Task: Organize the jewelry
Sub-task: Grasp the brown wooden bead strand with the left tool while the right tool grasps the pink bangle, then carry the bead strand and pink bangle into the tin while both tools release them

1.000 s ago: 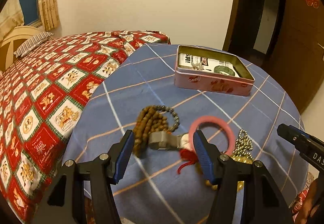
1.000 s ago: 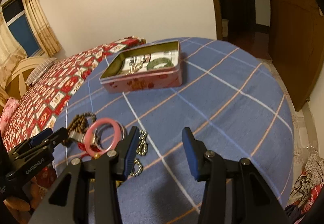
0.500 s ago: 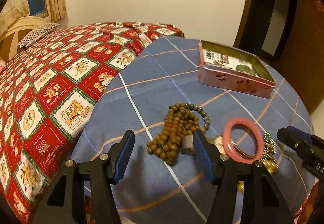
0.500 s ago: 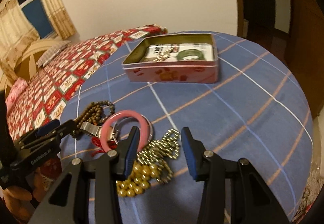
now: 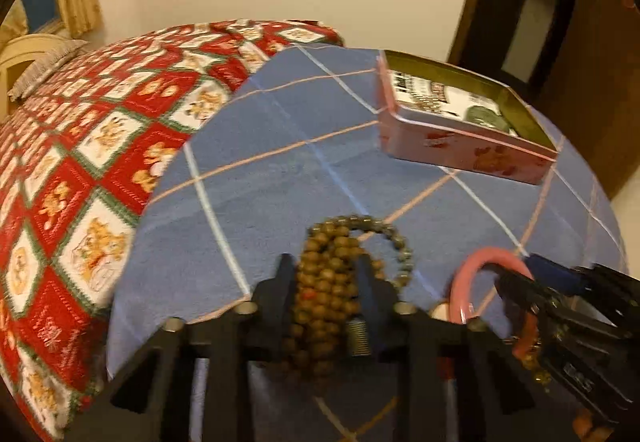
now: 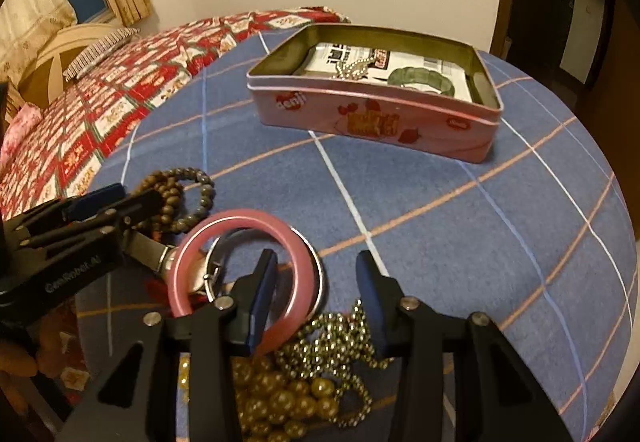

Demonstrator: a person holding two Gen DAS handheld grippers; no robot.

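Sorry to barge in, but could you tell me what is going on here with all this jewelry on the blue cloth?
A person is sorting jewelry into a pink tin with handheld tongs. The left tongs are closing around a bunch of brown wooden beads. The right tongs are closing at the pink bangle, one finger inside the ring, with a ball chain and gold beads below. The tin already holds a green bracelet and a small chain.

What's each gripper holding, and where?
Left gripper: jaws closing on the wooden beads, at the bunched middle. Right gripper: jaws closing astride the pink bangle, not yet gripping.
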